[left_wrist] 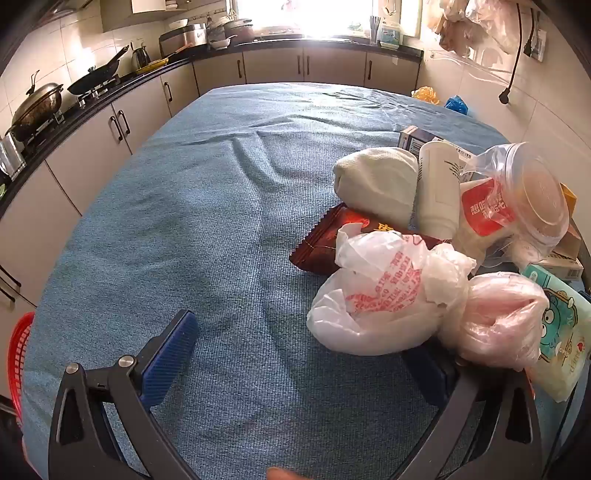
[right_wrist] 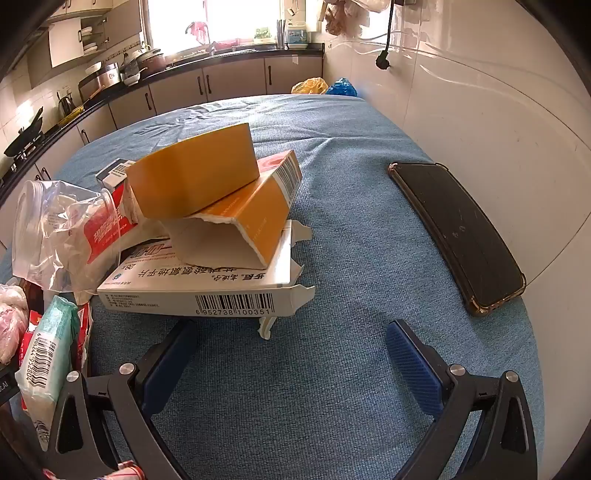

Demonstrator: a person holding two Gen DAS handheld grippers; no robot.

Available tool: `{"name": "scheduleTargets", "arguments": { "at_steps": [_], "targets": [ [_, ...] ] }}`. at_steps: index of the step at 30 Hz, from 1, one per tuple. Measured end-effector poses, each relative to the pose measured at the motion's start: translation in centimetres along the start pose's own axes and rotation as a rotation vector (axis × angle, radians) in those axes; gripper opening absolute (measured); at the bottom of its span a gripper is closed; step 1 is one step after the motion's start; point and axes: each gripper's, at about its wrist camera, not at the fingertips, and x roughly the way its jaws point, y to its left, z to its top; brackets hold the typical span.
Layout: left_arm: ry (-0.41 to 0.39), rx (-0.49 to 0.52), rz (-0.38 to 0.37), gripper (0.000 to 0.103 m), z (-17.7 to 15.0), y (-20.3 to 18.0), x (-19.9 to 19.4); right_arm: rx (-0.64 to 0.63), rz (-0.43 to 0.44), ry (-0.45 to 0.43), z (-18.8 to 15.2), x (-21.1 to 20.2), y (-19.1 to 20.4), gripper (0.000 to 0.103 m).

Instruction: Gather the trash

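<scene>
Both pairs of jaws stand wide apart and hold nothing. The left gripper [left_wrist: 295, 354] hangs low over the blue cloth [left_wrist: 207, 229], its right finger partly hidden behind a white plastic bag with red print [left_wrist: 388, 299]; the right gripper [right_wrist: 291, 365] hovers over bare cloth just in front of a flat white medicine box [right_wrist: 199, 288].

The cloth is a ribbed blue fabric, wrinkled toward the far end, covering a table in a narrow kitchen. A black countertop [left_wrist: 110, 88] over pale cabinets runs along the left and far walls, with two dark pans on the stove and pots by a bright window [left_wrist: 306, 14]. The right wall is white tile.

The trash sits in one heap on the table's right part. In the left view: two knotted plastic bags (the white one and a pinkish one [left_wrist: 502, 317] touching it), one dark red wrapper [left_wrist: 325, 240], one rolled white cloth [left_wrist: 376, 184], one white cup [left_wrist: 439, 184], one clear plastic container [left_wrist: 528, 199] and one green tissue pack [left_wrist: 561, 332]. In the right view: two orange cartons [right_wrist: 207, 181] stacked on the white box.

One black phone [right_wrist: 458, 232] lies apart near the wall. One red basket [left_wrist: 18, 354] shows at the table's left edge.
</scene>
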Motion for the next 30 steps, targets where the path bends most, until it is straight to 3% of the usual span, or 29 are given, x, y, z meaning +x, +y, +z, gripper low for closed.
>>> {"name": "scheduleTargets", "arguments": {
  "at_steps": [30],
  "targets": [
    [0.001,-0.002,-0.004,0.103,0.11,0.17,0.20,0.003,0.004,0.000,-0.02,-0.01,-0.02,0.103]
  ]
}}
